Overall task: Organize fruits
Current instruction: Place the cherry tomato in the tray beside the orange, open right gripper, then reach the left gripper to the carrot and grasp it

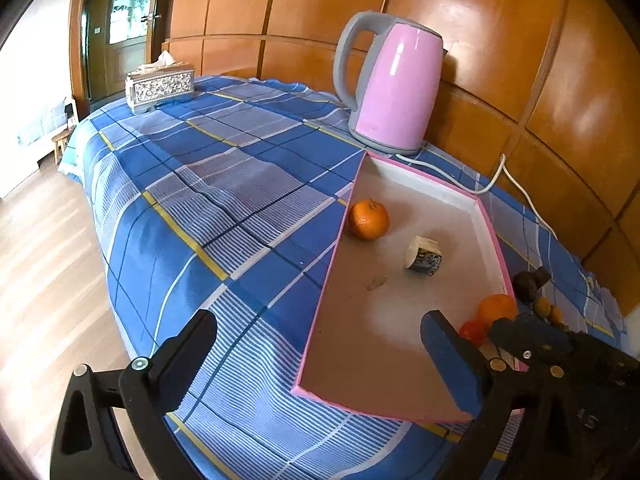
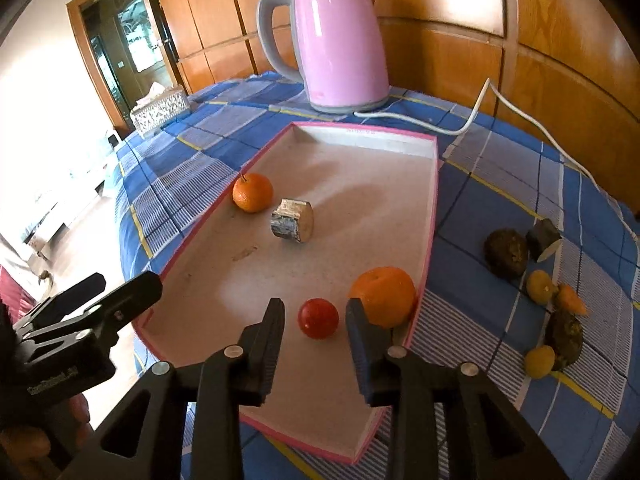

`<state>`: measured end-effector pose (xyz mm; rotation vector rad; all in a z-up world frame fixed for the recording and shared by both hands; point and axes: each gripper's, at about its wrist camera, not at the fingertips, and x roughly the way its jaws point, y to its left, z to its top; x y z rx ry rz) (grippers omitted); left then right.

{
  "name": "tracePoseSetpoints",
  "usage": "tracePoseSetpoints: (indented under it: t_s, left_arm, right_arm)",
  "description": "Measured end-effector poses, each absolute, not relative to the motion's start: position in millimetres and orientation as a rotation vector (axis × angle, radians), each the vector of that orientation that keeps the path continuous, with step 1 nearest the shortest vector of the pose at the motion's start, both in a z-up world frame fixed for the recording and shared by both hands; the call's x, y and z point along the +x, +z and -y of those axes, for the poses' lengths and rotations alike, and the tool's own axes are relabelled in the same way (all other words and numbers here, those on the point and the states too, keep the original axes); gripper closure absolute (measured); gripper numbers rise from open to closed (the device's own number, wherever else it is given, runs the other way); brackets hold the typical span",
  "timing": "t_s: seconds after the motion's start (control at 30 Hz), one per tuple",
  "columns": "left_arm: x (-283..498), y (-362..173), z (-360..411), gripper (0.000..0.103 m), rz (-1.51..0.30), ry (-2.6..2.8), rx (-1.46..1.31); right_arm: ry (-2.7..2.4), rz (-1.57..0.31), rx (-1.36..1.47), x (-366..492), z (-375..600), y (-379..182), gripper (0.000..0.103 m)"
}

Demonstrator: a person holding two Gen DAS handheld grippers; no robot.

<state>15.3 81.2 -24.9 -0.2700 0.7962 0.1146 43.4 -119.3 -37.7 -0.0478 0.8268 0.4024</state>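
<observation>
A pink-rimmed tray (image 2: 430, 240) lies on the blue plaid cloth. In it are a small orange (image 2: 253, 192), a cut log-like chunk (image 2: 293, 221), a large orange (image 2: 384, 295) and a red tomato (image 2: 319, 318). My right gripper (image 2: 314, 305) is low over the tray's near end. Its fingers stand on either side of the tomato with a gap on each side, so it is open. My left gripper (image 1: 320, 344) is wide open and holds nothing. It straddles the tray's (image 1: 327, 280) left rim near the front, short of the small orange (image 1: 368, 219).
A pink electric kettle (image 2: 340, 40) stands behind the tray, its white cord (image 2: 472, 120) running right. Dark lumps (image 2: 506, 254), small yellow fruits (image 2: 540, 286) and an orange piece (image 2: 572, 298) lie on the cloth right of the tray. A tissue box (image 1: 160, 86) sits far left.
</observation>
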Motion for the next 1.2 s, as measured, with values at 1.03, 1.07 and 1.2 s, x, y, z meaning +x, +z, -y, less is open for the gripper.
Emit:
tracePoseSetpoints:
  t_s: [1.03,1.07,1.2]
  left_arm:
    - [11,-16,-49,0.0,-0.785,-0.042,-0.205]
    - [11,-15,-45,0.0,-0.78,-0.063,-0.199]
    - [12,-2,-27,0.0,-0.738,-0.139,-0.138]
  right_arm:
    - [-0.189,-0.702,0.097,-19,283,-44,0.051]
    - [-0.222,-0.706,0.113,-20,294,-46,0.051]
    - [-0.356,-0.713,0.179,-33,337,-55,0.051]
